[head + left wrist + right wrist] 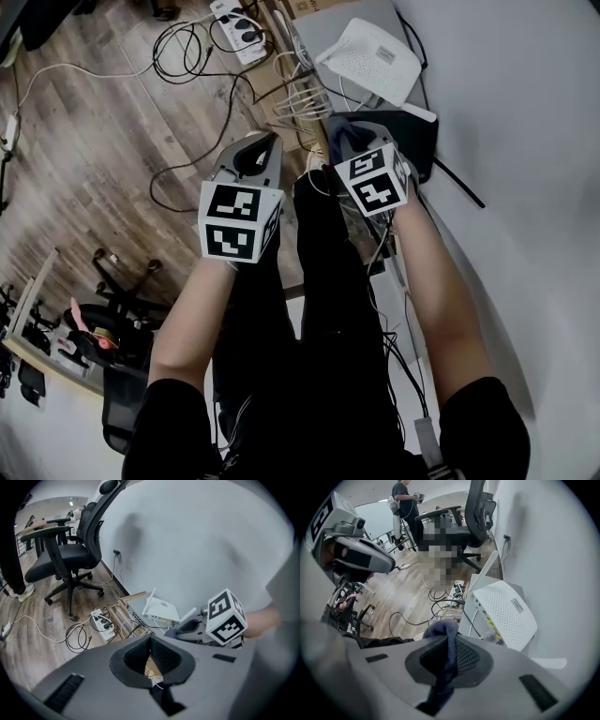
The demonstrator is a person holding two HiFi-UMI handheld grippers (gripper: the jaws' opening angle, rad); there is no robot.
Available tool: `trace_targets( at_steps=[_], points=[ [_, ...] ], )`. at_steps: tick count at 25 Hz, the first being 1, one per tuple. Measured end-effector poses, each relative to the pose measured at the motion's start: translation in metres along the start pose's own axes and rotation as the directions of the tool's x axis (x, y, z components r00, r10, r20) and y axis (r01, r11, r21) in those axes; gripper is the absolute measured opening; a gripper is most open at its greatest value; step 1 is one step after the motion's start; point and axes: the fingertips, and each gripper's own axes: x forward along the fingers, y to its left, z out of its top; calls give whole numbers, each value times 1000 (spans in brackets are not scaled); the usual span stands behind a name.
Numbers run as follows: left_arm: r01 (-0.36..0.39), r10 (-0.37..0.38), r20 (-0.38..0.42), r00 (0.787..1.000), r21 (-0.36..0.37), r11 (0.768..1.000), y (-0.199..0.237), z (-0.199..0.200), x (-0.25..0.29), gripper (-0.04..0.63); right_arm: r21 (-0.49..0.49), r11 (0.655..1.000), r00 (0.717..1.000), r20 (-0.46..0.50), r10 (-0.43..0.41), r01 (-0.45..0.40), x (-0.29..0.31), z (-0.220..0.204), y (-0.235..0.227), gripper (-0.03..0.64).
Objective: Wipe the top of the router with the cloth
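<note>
The white router (370, 58) lies flat on a grey box against the wall, its antenna up. In the right gripper view the router (506, 613) sits just ahead and to the right of the jaws. My right gripper (449, 641) is shut on a dark blue cloth (446, 634), which bunches up above the jaw tips and hangs down between them. From the head view, the right gripper (342, 129) with the cloth (349, 122) hovers short of the router. My left gripper (270, 141) is held beside it, shut and holding nothing (151, 640). The router (161, 611) shows ahead.
A white power strip (239, 23) and tangled cables (192, 47) lie on the wood floor left of the router. A black flat item (417, 131) rests by the wall. An office chair (65, 555) stands further back, and a person (405, 503) is far off.
</note>
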Motion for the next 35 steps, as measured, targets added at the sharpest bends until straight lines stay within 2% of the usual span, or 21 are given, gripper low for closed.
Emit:
trace_targets(
  at_steps=[3,7,14,19,23,28,33,35],
  points=[
    [0,0,-3,1000,3,1000,-1,0,1,2,22,1000,1000,2,10,-10,-1,-3,-7,6],
    [0,0,-8,1000,4,1000,-2,0,1,2,112,994,999,35,11,-15,-1,-9,-23,6],
    [9,-9,-12,1000,0,1000,-7,-2,3,2,139,990,999,-1,-34,34,-7,-28,-53,6],
    [20,-20,-13,1000,-1,1000,-12,-6,5,2,134,984,993,-39,-113,118,-11,-46,-81,6],
    [17,-18,-15,1000,-4,1000,-11,-10,4,2,100,973,976,-83,-201,208,-17,-63,-103,5],
    [13,-13,-19,1000,-11,1000,-8,-15,7,2,50,940,932,-153,-328,338,-22,-90,-142,5],
    [19,-20,-34,999,-29,999,-6,-23,9,2,114,925,920,-201,-335,362,-25,-102,-161,5],
    [19,-20,-37,999,-29,999,-7,-24,10,2,102,914,902,-237,-362,393,-26,-108,-171,5]
  ],
)
